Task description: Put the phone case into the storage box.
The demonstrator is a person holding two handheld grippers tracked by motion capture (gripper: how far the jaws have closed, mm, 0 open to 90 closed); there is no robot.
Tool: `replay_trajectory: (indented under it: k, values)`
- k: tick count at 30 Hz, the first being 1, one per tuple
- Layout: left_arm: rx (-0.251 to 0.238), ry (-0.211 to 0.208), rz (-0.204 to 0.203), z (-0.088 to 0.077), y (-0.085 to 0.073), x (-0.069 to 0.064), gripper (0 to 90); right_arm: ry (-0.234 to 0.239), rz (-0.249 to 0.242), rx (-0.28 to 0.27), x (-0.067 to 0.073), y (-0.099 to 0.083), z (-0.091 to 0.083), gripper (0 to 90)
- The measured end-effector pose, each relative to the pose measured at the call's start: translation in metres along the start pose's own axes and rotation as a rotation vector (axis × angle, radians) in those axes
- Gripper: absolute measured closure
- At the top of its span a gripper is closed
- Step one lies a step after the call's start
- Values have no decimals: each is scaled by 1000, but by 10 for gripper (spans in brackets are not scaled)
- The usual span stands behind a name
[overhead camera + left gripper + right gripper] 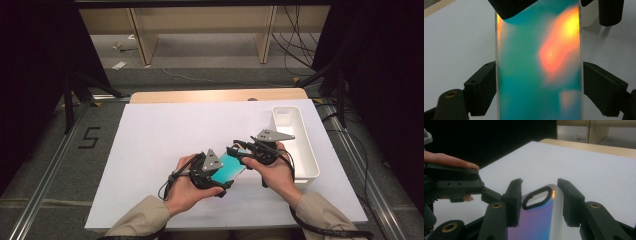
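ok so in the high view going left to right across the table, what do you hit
left gripper in the person's left hand → iridescent teal phone case held between the two grippers → right gripper in the right hand → white bin at the table's right edge.

phone case blurred, its ends cut off by the picture edges.
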State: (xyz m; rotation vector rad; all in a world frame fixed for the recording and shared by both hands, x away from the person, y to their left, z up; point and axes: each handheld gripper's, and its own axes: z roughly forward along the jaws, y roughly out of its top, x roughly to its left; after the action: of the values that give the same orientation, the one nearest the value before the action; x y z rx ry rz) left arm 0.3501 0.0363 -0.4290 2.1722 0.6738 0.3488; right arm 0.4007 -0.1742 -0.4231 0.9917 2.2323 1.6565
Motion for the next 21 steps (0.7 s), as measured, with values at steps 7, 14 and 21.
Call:
replay_trajectory:
  k: [7,14,21]
  values:
    - [-6,8,12,2,-1,-1,170,6,22,-2,0,1,-1,617]
    - [-2,29,45,3,-1,-2,169,22,56,-16,1,3,-4,679]
    - [-39,41,86,5,-2,-2,164,78,147,-73,1,6,-8,762]
